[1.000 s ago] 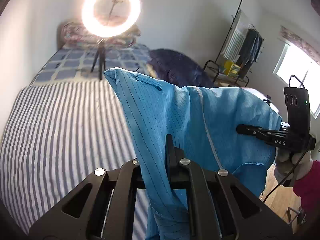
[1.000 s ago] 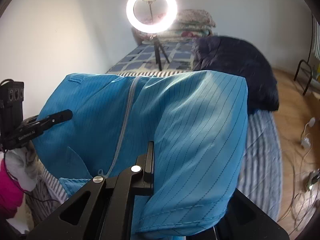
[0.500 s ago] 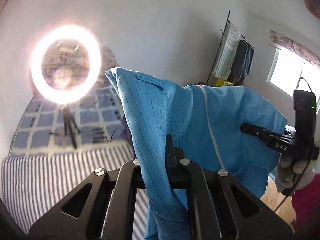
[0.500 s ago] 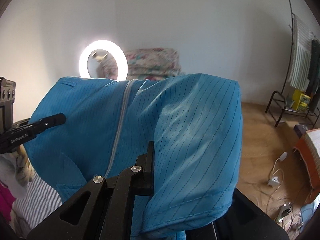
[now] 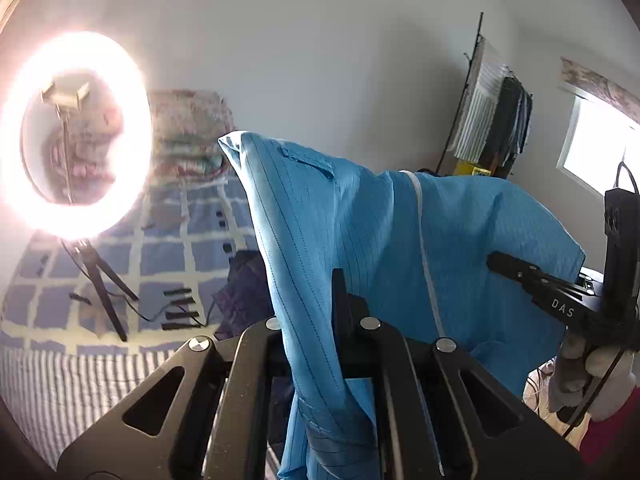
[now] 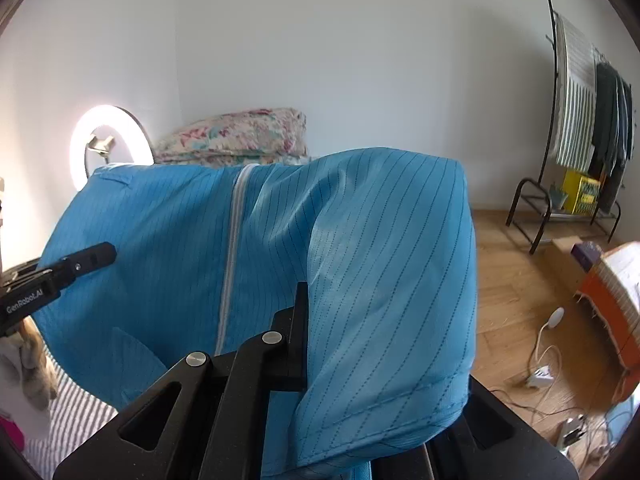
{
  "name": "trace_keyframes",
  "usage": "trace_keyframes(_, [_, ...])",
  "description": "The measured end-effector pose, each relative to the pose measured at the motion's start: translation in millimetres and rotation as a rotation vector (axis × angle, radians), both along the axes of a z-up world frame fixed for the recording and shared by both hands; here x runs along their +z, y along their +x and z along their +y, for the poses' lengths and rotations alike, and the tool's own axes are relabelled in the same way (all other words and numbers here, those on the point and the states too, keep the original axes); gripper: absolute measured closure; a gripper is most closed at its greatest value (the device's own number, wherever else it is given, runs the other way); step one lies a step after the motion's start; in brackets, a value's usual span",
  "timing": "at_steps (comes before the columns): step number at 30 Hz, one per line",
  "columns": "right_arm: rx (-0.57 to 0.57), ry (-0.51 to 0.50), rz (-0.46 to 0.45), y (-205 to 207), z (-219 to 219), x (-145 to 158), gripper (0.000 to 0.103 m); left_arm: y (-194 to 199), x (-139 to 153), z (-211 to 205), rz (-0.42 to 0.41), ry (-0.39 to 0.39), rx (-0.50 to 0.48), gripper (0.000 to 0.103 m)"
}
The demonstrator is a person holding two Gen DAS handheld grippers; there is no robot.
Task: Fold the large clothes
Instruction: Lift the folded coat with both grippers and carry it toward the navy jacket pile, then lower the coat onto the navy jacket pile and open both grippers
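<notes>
Both pairs of black fingers are clamped on cloth: the left gripper (image 5: 336,320) pinches one upper edge of the large bright-blue pinstriped garment (image 5: 400,248), and the right gripper (image 6: 304,332) pinches the opposite upper edge, each jaw pressed flat with fabric between.

The garment is held up in the air between the two grippers, above the bed with the grey-and-white striped cover (image 5: 80,392); its lower part hangs out of view, so I cannot tell whether it touches the bed. Its white zipper (image 6: 232,248) runs top to bottom roughly midway between the grips, so the long axis hangs downward while the held edge spans side to side. A small patch pocket (image 5: 308,160) sits near the left gripper's corner.

Neither hand looks nearer. The coming fold probably turns on that zipper line as the centre to bring both grips towards.
</notes>
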State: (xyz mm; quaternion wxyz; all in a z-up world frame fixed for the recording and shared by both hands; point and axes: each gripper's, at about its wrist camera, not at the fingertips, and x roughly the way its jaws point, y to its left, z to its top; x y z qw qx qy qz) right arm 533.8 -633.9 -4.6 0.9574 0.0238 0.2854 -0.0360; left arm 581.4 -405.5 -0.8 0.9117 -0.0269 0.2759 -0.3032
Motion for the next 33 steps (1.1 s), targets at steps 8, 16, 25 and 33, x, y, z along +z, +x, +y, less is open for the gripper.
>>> trace_keyframes(8, [-0.061,-0.154,0.078,38,-2,-47,0.091,34,-66,-21,-0.001,0.111,0.128,0.085])
trace_keyframes(16, [-0.206,-0.211,0.198,57,-16,-75,0.065,51,-92,-4,0.059,0.168,0.224,0.033])
trace_keyframes(25, [-0.358,-0.063,0.109,16,-63,-43,0.031,10,-59,23,0.009,0.185,0.187,0.033])
trace_keyframes(33, [-0.305,-0.022,0.046,-49,-40,6,0.031,-68,-14,47,-0.001,0.155,0.128,0.033])
